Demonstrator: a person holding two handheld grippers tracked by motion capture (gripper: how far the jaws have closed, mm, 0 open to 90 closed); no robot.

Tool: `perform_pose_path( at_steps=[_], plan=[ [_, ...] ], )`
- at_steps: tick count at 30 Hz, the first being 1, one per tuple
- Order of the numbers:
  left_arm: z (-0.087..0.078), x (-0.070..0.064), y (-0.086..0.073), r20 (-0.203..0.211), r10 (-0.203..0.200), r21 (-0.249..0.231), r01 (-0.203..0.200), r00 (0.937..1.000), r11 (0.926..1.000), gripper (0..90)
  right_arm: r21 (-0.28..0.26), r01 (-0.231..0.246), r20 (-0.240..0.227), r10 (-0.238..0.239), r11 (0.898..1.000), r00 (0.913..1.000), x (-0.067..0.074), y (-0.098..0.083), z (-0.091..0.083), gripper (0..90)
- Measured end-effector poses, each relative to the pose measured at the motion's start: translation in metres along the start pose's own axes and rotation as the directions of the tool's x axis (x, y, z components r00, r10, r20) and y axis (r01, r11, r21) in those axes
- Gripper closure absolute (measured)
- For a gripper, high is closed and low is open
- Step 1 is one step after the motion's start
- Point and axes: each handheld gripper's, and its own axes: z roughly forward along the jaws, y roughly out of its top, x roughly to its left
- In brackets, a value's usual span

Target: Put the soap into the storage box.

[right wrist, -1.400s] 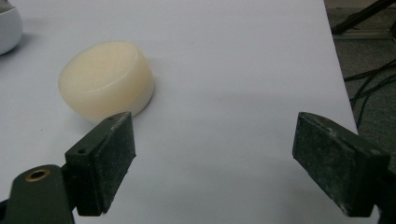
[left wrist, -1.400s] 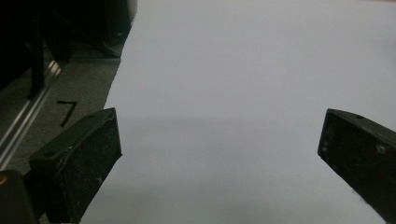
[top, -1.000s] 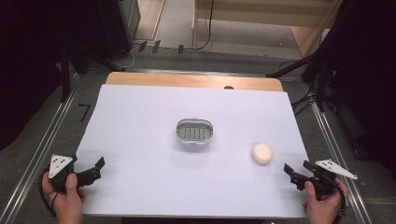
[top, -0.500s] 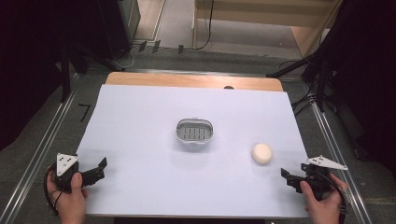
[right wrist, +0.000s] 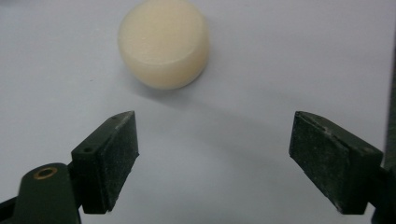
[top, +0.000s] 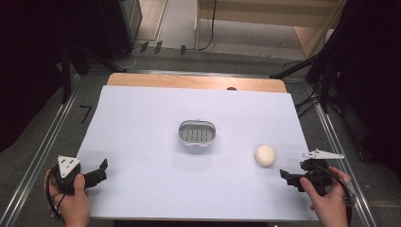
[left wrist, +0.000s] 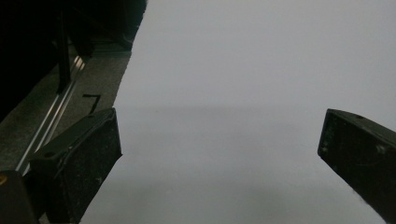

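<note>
A cream round bar of soap (top: 265, 155) lies on the white table sheet (top: 151, 123) at the right. Near the sheet's middle sits a small oval grey soap dish (top: 197, 134) with a slotted floor. My right gripper (top: 289, 178) rests near the front right corner, open, a short way in front of and to the right of the soap. In the right gripper view the soap (right wrist: 164, 43) lies just beyond the wide-apart jaws of that gripper (right wrist: 215, 158). My left gripper (top: 100, 170) is at the front left edge, open and empty. Bare sheet shows between the jaws of that gripper (left wrist: 219, 154).
The wooden table edge (top: 189, 81) shows at the back. Metal rails (top: 40, 156) run along both sides on the grey floor. Dark stands and cables (top: 326, 71) are behind and to the right.
Both hands have shifted slightly. The right gripper has drawn in toward the soap from the right edge; the left gripper has moved a little rightward along the front edge.
</note>
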Motion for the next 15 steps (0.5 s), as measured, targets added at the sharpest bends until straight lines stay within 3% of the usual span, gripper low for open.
perform_pose_path(
  at_steps=[2, 5, 7, 11, 15],
  plan=[
    [0.002, 0.0, 0.001, -0.008, -0.008, 0.015, 0.008, 0.9999, 0.9999, 0.0, 0.054, -0.01, -0.047, 0.012, 0.999, 0.9988, -0.002, 0.007, 0.001, 14.0],
    [0.003, -0.003, 0.001, -0.072, -0.005, 0.024, 0.007, 0.9974, 0.9997, 0.0, 0.087, 0.008, -0.032, -0.005, 0.996, 0.9995, -0.002, 0.02, -0.001, 14.3],
    [0.003, -0.004, 0.001, -0.081, -0.002, 0.023, 0.004, 0.9967, 0.9997, 0.0, 0.102, 0.015, -0.053, -0.01, 0.995, 0.9985, -0.001, 0.029, -0.002, 14.3],
    [0.003, -0.006, 0.001, -0.077, 0.028, 0.018, -0.026, 0.9966, 0.9995, 0.0, 0.133, 0.05, -0.043, -0.044, 0.99, 0.9981, 0.004, 0.039, 0.0, 14.3],
    [0.006, -0.009, 0.001, -0.051, 0.068, 0.047, -0.065, 0.9964, 0.9967, 0.0, 0.144, 0.052, -0.07, -0.042, 0.988, 0.9966, 0.006, 0.044, 0.004, 15.9]
  ],
)
